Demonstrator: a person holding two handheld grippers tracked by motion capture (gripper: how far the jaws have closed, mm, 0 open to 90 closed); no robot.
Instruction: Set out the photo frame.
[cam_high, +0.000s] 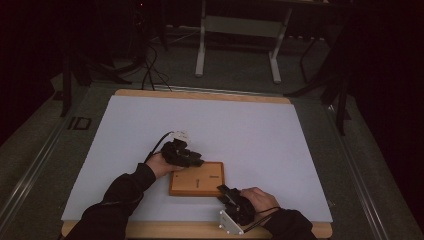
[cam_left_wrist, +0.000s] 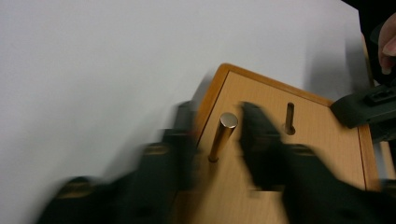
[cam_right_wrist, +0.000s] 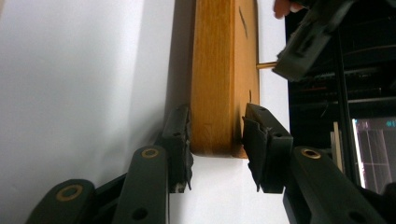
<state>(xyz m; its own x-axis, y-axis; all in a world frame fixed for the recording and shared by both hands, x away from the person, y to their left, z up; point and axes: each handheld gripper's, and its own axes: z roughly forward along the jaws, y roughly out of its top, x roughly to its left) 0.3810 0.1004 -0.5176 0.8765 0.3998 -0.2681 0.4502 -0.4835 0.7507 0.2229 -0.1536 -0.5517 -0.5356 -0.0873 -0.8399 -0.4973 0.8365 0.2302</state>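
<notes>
- In the lower middle of the high view, a wooden block (cam_high: 197, 178) is seen lying flat on the white table sheet (cam_high: 250, 130).
- At the block's left edge, the left gripper (cam_high: 192, 161) is placed; in its own view the jaws are parted either side of a brass peg (cam_left_wrist: 222, 136) standing in the block (cam_left_wrist: 317, 144), and no pad is seen pressing on it.
- At the block's lower right corner, the right gripper (cam_high: 226, 192) is set; its pads (cam_right_wrist: 180, 140) are closed on the block's edge (cam_right_wrist: 215, 84).
</notes>
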